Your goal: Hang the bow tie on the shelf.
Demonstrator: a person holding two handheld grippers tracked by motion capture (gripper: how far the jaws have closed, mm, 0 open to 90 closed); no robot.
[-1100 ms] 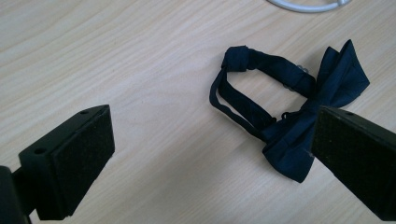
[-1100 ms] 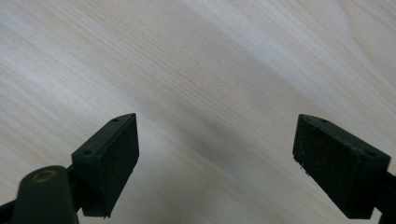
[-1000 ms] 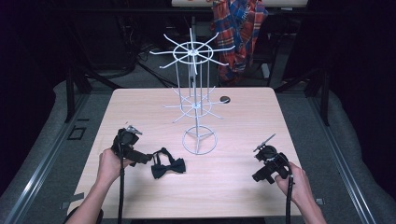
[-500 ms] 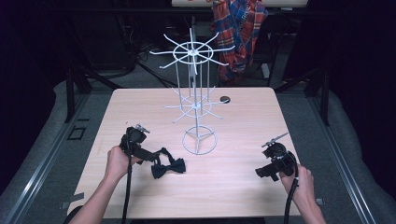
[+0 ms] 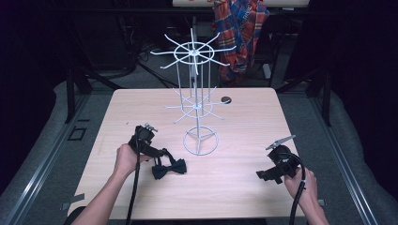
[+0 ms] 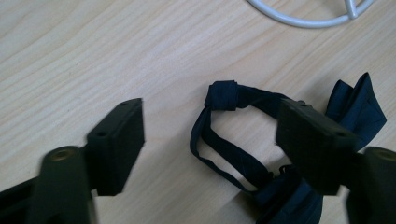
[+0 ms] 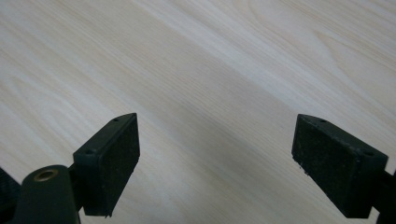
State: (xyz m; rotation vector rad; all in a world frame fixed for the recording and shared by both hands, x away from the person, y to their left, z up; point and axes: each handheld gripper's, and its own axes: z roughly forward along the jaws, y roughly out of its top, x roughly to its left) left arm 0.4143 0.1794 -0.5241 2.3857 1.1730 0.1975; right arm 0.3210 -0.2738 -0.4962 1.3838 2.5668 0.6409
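A pale wooden bench (image 5: 244,140) in a dark room holds a white wire rack (image 5: 197,108); the left gripper (image 6: 210,140), jaws wide, straddles a navy bow tie's (image 5: 169,168) strap, seemingly to grasp it, while the right gripper (image 7: 215,158) hovers wide, holding nothing

Left tool (image 5: 162,153) and right tool (image 5: 261,175) both gape wide, each hand-held low.
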